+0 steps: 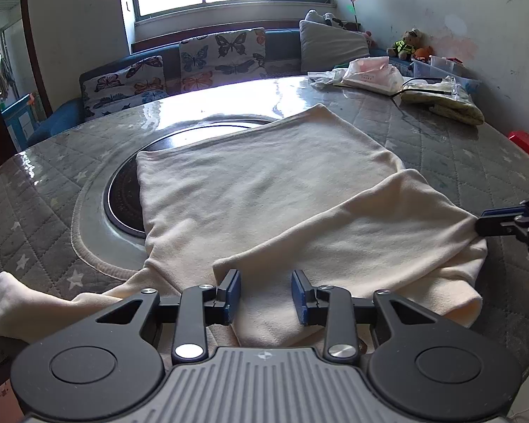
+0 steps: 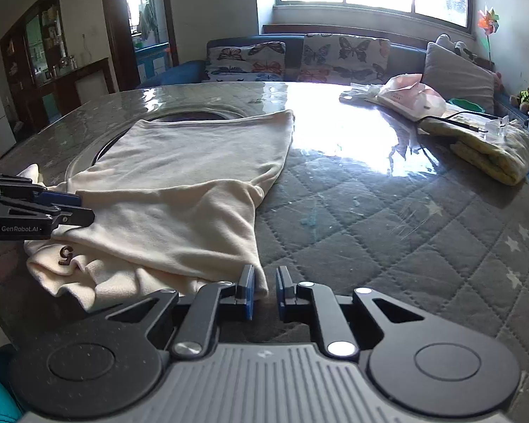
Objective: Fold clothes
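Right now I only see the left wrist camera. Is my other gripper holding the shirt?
Observer: Its own camera shows the right gripper nearly shut with the shirt corner between its pads. It looks pinched.
Operator: Is there a picture on the shirt?
Observer: There's a small dark mark near the crumpled edge, just below the left gripper.
Operator: What's way over on the left?
Observer: A dark cabinet with shelves stands against the wall.
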The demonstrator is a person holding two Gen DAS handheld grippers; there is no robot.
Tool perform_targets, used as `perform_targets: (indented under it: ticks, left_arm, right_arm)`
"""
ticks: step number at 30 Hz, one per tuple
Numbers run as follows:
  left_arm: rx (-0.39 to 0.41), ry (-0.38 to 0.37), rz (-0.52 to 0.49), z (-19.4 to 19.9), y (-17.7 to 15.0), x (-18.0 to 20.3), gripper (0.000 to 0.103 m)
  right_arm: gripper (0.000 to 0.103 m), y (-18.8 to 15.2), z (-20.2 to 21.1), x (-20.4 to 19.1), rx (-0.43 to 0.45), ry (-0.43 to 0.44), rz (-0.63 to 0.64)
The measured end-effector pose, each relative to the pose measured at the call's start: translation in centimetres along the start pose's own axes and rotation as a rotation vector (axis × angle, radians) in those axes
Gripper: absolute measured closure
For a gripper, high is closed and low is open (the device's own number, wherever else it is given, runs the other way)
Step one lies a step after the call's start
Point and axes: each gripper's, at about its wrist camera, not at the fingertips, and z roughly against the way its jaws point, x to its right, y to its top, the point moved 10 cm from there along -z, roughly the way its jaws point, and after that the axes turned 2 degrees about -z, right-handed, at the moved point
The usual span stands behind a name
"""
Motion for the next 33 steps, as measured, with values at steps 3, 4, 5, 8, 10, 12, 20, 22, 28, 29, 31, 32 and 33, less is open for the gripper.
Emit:
perform_targets:
  ticks: [3, 4, 5, 8, 10, 12, 20, 22, 28, 29, 31, 32, 33]
  left_arm:
    - [0.012, -0.003, 0.007, 0.5, 0.4, 0.1, 0.068]
    - [0.017, 0.0, 0.007, 0.6, 0.6, 0.1, 0.068]
    - [0.021, 0.002, 0.008, 0.7, 0.8, 0.1, 0.068]
    - [0.02, 0.013, 0.011, 0.5, 0.9, -0.1, 0.068]
    - [0.01, 0.018, 0.018, 0.2, 0.8, -0.3, 0.068]
    - [0.0, 0.023, 0.023, -0.2, 0.6, -0.6, 0.068]
    - [-0.011, 0.029, 0.04, -0.5, 0.3, -1.2, 0.066]
    - [-0.002, 0.026, 0.044, -0.2, 0.7, -1.2, 0.066]
    - [-0.008, 0.034, 0.039, -0.7, 0.8, -1.1, 0.066]
    - [-0.013, 0.035, 0.04, -0.9, 0.6, -1.2, 0.064]
    - [-0.015, 0.036, 0.043, -0.9, 0.4, -1.3, 0.063]
    - [-0.015, 0.036, 0.045, -0.8, 0.5, -1.3, 0.063]
    - [-0.013, 0.035, 0.047, -0.7, 0.6, -1.3, 0.063]
  right_arm:
    - [0.088, 1.6, 0.8, -0.2, 0.053, -0.001, 0.012]
    - [0.087, 2.1, 0.8, -0.4, 0.067, 0.006, 0.015]
    - [0.086, 2.6, 0.9, -0.7, 0.081, 0.012, 0.018]
    - [0.08, 4.1, -0.1, -2.1, 0.103, 0.054, 0.035]
    - [0.079, 4.5, -1.0, -2.8, 0.102, 0.074, 0.046]
    - [0.079, 4.5, -2.3, -3.6, 0.088, 0.093, 0.059]
    - [0.079, 3.4, -5.3, -3.2, 0.022, 0.07, 0.053]
    - [0.078, 3.7, -4.8, -3.2, 0.037, 0.072, 0.056]
    - [0.072, 4.6, -4.7, -4.3, 0.064, 0.101, 0.073]
    - [0.072, 4.3, -5.3, -4.3, 0.05, 0.101, 0.068]
    - [0.072, 4.0, -5.7, -4.2, 0.044, 0.095, 0.066]
    - [0.072, 4.1, -5.7, -4.1, 0.046, 0.091, 0.066]
    - [0.072, 4.2, -5.5, -4.0, 0.048, 0.092, 0.061]
